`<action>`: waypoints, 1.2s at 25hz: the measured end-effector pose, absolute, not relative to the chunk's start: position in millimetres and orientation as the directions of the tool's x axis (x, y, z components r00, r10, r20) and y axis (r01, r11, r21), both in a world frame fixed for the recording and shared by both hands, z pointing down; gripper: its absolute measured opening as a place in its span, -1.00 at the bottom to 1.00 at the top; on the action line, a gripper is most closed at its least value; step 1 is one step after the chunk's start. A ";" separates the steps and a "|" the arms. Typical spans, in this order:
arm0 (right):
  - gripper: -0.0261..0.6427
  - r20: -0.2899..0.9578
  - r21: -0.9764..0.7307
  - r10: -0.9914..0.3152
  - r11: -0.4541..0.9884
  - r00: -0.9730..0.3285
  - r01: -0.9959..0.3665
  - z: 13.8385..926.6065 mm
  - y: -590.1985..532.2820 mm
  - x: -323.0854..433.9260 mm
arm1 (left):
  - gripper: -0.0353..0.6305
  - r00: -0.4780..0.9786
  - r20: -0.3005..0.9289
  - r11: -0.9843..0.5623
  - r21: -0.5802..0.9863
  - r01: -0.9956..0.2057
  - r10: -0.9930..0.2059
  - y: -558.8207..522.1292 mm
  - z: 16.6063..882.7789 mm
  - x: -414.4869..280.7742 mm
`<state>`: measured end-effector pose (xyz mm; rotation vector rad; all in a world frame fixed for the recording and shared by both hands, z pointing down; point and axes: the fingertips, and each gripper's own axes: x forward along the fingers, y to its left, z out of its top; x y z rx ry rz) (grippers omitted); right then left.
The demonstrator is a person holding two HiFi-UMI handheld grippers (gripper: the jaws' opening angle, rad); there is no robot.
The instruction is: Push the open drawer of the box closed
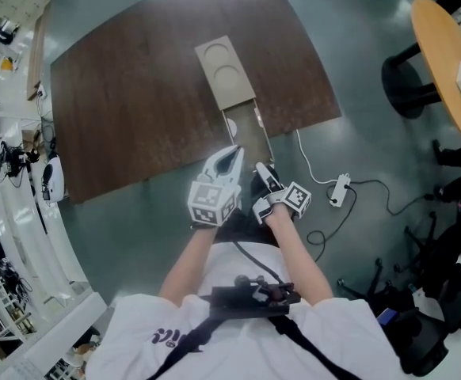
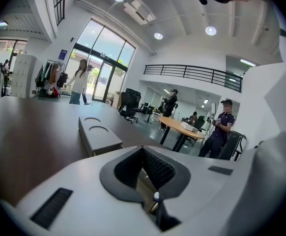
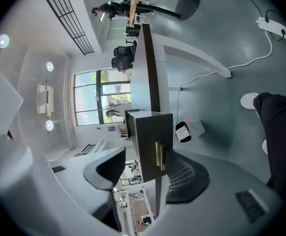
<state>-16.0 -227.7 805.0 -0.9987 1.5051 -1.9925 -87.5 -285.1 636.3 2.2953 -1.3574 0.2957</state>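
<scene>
The right gripper (image 3: pixel 148 157) has its jaws spread wide. The drawer (image 3: pixel 145 132) stands just ahead of it, with its front and brass handle (image 3: pixel 160 155) in the gap between the jaws, and neither pad clearly presses on it. The left gripper (image 2: pixel 143 150), close beside the right one, has its jaws together with nothing between them. Beyond its tips and a little to the left, the box (image 2: pixel 100 134) sits on the table (image 2: pixel 30 132). The drawer is pulled out of the box toward both grippers.

Short-sleeved white T-shirt (image 1: pixel 131 331) crossed by black harness straps (image 1: pixel 298 340).
</scene>
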 end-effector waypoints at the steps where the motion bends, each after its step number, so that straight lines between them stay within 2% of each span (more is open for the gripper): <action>1: -0.17 0.287 -0.946 -0.709 -0.313 -0.644 -0.077 804.2 -227.5 -16.9 | -0.86 0.488 0.403 -0.406 0.276 -0.871 -0.774 -285.7 636.6 -89.6; 5: -0.17 0.300 -0.943 -0.687 -0.318 -0.661 -0.097 797.3 -227.4 -18.8 | -0.86 0.473 0.402 -0.380 0.292 -0.878 -0.784 -287.6 638.1 -96.2; 6: -0.21 0.302 -0.943 -0.686 -0.318 -0.661 -0.101 795.2 -226.5 -18.0 | -0.86 0.471 0.399 -0.376 0.295 -0.879 -0.787 -288.2 637.0 -97.0; 8: -0.43 0.309 -0.941 -0.686 -0.320 -0.659 -0.109 792.3 -224.4 -16.6 | -0.86 0.464 0.394 -0.367 0.300 -0.881 -0.793 -289.8 634.5 -99.8; 20: -0.43 0.351 -0.924 -0.669 -0.360 -0.655 -0.127 786.7 -231.0 -12.9 | -0.86 0.419 0.390 -0.301 0.329 -0.895 -0.820 -304.9 629.0 -119.2; 30: -0.43 0.373 -0.910 -0.615 -0.387 -0.695 -0.146 774.5 -290.7 -40.7 | -0.86 0.335 0.387 -0.214 0.324 -0.922 -0.859 -339.5 618.9 -148.0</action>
